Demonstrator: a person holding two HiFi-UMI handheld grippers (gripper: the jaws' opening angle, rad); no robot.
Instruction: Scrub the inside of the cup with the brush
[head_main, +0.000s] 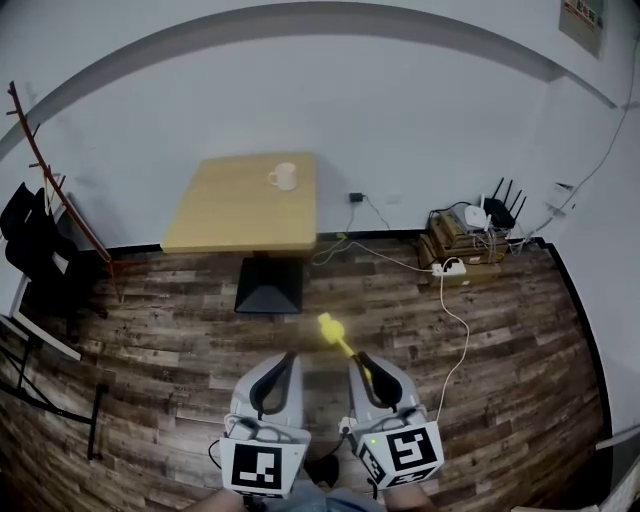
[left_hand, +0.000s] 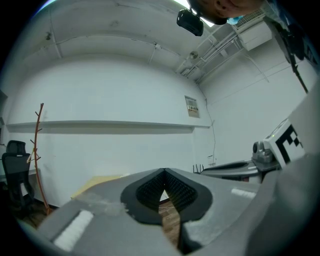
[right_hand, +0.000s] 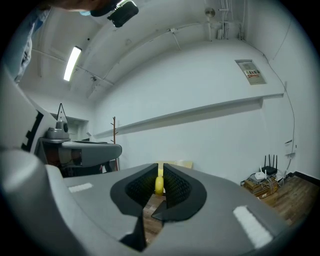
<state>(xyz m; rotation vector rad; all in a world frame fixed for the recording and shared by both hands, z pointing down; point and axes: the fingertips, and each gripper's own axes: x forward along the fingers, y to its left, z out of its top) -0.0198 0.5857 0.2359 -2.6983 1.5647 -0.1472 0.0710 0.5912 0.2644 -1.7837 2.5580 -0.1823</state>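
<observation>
Cup (head_main: 283, 177) stands upright on the table (head_main: 220, 215) at twelve o'clock in the head view, well apart from both grippers, with wooden floor (head_main: 480, 340) between. The left gripper (head_main: 285, 362) has its jaws pressed together on nothing and sits almost straight below the cup. The right gripper (head_main: 362, 366) is clamped on the yellow brush (head_main: 335, 336), whose long axis runs out from the jaws toward eleven o'clock, roughly in line with the cup. My judgement is that both must travel toward twelve o'clock, the left likely to steady the cup.
</observation>
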